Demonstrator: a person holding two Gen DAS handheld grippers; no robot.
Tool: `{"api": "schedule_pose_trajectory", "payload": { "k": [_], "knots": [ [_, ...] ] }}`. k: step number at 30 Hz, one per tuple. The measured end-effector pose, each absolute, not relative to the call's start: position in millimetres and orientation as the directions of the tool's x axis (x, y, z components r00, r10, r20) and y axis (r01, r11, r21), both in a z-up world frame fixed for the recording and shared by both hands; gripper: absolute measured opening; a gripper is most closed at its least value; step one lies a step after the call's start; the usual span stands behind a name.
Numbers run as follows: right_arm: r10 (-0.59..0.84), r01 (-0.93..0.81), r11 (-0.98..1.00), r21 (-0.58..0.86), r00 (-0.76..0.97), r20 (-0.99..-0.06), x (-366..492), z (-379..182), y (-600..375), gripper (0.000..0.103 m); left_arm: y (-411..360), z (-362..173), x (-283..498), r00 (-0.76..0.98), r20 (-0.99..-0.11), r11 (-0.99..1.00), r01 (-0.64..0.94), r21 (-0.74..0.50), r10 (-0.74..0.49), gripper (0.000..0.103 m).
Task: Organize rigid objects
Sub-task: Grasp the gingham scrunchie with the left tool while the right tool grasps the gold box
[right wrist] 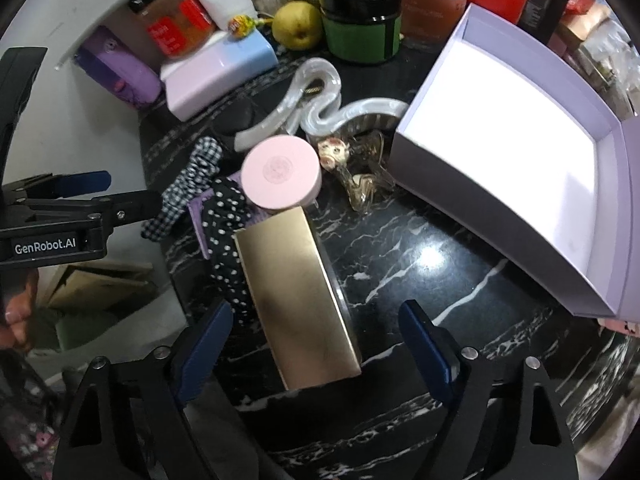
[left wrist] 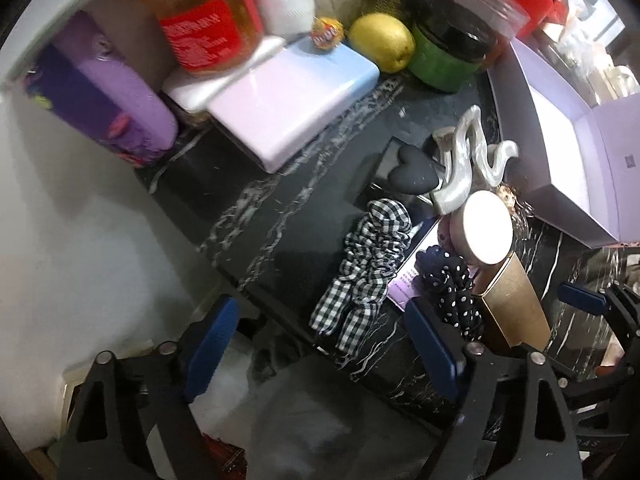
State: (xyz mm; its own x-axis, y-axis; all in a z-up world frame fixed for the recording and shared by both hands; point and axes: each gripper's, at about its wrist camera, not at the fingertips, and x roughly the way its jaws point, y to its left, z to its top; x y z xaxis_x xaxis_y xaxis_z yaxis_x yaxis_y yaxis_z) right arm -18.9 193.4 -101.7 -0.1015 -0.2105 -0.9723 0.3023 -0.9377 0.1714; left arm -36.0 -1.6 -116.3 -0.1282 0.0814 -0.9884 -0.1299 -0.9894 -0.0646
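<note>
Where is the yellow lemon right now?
The lemon sits at the back of the black marble counter, between the lollipop on its left and the green jar on its right, in both wrist views.

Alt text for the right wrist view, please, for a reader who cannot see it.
The open right gripper hovers over a gold box lying on a black marble counter, a pink-lidded jar just beyond it. An empty white box sits to the right, scrunchies and the left gripper to the left.
</note>
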Motion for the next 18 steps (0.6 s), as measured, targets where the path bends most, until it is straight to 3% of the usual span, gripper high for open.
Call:
{"api": "schedule_pose_trajectory", "payload": {
  "k": [4,8,18],
  "knots": [
    [-0.211,0.288,-0.94,0.182,-0.071,-0.975,-21.6,-109.7,194.6,0.082,0.9,-127.1,-38.4,-0.095,-0.99,-0.986,-0.144,-0.086,0.1,0.076],
    [-0.204,0.285,-0.941,0.182,-0.048,-0.978,-22.7,-116.2,192.2,0.08,2.0,-132.6,-38.8,-0.086,-0.991,-0.983,-0.16,-0.093,0.107,0.059],
    [-0.204,0.282,-0.94,0.191,-0.016,-0.979,-26.8,-129.3,191.2,0.071,5.6,-136.0,-39.7,-0.097,-0.989,-0.978,-0.186,-0.09,0.11,0.054]
  ]
}}
